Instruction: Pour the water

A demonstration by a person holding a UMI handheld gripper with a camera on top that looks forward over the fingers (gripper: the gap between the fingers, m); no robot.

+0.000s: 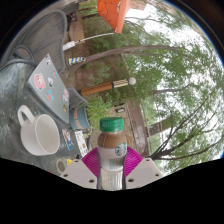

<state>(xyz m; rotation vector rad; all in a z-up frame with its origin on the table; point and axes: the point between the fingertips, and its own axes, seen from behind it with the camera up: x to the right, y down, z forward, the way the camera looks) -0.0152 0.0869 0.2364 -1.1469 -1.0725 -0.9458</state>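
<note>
My gripper (112,168) is shut on a small bottle (112,152) with a green cap, a brown and white label with a green logo, and a clear lower part. Both magenta pads (92,160) press on its sides. The bottle stands upright between the fingers, lifted above the table. A white mug (38,131) with a handle stands on the grey table (18,80) to the left of the fingers, apart from the bottle.
A sticker-covered laptop (48,84) lies on the table beyond the mug. Small items lie by the mug near the table's edge (72,138). Beyond are trees, wooden benches and an orange parasol (112,10).
</note>
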